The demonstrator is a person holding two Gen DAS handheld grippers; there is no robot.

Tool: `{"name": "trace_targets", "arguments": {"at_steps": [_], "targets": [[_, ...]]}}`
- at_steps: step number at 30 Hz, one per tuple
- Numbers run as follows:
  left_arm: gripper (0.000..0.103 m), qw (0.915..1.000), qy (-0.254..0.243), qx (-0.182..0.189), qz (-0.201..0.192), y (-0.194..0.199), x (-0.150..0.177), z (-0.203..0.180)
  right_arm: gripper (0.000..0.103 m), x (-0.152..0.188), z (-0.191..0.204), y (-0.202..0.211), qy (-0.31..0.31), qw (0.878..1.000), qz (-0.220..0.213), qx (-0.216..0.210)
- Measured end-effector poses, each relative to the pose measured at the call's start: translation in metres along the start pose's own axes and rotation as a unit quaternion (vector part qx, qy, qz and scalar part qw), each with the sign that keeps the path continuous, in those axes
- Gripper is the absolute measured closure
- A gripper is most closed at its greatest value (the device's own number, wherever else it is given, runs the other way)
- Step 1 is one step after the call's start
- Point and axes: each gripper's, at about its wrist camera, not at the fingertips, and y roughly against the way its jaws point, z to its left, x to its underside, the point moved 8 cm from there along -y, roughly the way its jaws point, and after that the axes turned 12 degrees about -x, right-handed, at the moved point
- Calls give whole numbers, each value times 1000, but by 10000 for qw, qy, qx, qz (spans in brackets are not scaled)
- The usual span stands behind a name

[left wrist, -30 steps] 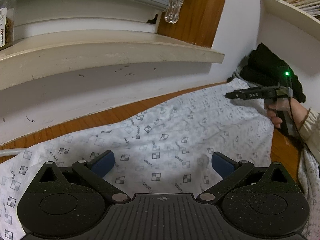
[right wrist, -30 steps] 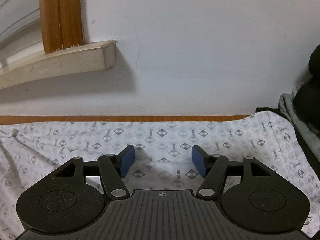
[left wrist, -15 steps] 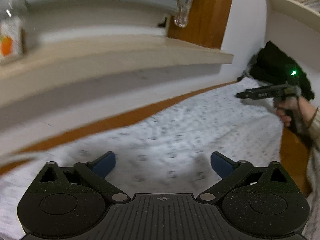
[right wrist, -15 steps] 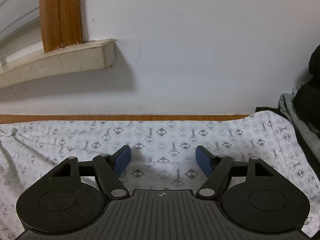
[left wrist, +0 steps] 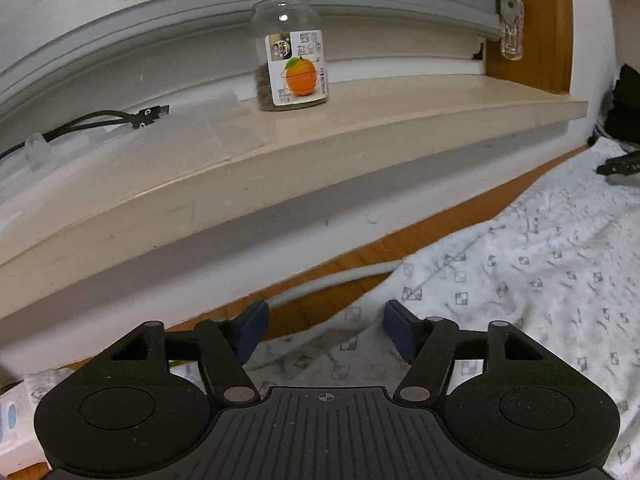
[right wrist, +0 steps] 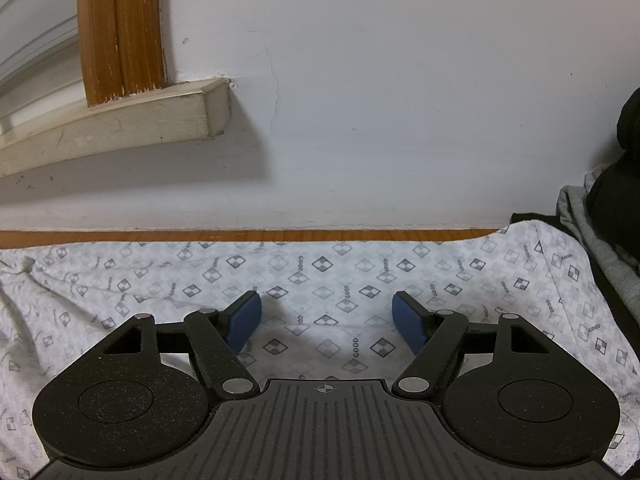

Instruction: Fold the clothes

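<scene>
Newly in view: jar [left wrist: 291,69] on windowsill [left wrist: 360,136]

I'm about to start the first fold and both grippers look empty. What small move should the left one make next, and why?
Probably ease the left gripper down and close on the edge of the patterned cloth. Its fingers are open, and that edge crosses the wooden surface right between them. The right gripper hovers open over the flat cloth, holding nothing.

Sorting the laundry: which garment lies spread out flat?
The white patterned cloth, spread flat under the right tool. The grey garment and black one lie heaped.
</scene>
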Motion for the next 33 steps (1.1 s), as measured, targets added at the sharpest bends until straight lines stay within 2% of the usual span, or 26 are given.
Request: {"name": "trace_targets", "arguments": {"at_steps": [1,2,3,4,5,7,8,9,14,16,18,20,23,24,28,29,30,31,32,33], "targets": [[35,10000,-5,12,14,-1,0,0,31,0,0,0,0,10000,0,0],[43,10000,-30,54,46,-2,-1,-1,31,0,0,0,0,10000,-1,1],[61,9998,-49,150,123,-2,0,-4,31,0,1,-1,0,10000,-1,1],[67,9993,-64,289,237,-2,1,-7,31,0,1,-1,-2,10000,-2,0],[67,9989,-104,329,304,-1,2,-9,31,0,1,-1,-2,10000,-3,-1],[65,9991,-208,179,311,-2,1,-8,31,0,1,-1,-5,10000,-4,-3],[57,9993,-194,94,311,-2,0,-6,31,0,0,-1,-6,10000,-5,-3],[54,9994,-153,56,321,-3,-2,-3,31,1,0,-1,-8,10000,-6,-4],[53,9993,-37,99,351,-4,4,4,31,2,0,-2,-7,10000,-10,-2],[57,9993,42,143,341,-4,6,6,31,3,-1,-2,-8,10000,-11,-2],[101,9994,61,183,278,0,5,5,31,4,-1,-1,-8,10000,-12,-4],[100,9998,82,131,101,8,0,4,31,4,-1,0,-9,10000,-13,-5],[100,9983,298,-177,-460,27,-15,9,31,4,-1,0,-10,10000,-15,-6],[100,9976,399,-224,-525,29,-17,10,31,4,-1,0,-11,10000,-15,-5],[96,9972,427,-492,-367,27,-15,9,31,4,0,12,29,10000,-42,-9],[89,9974,432,-491,-304,27,-13,7,31,4,1,18,51,10000,-57,-12],[74,9976,465,-453,-251,28,-10,5,31,4,2,24,73,9999,-71,-15],[65,9977,520,-386,-209,29,-7,2,31,4,3,31,96,9999,-85,-18],[51,9978,546,-337,-179,32,-4,-2,30,4,4,37,118,9999,-100,-21],[43,9980,526,-303,-174,35,-3,-6,30,4,5,43,141,9998,-114,-24]]}}
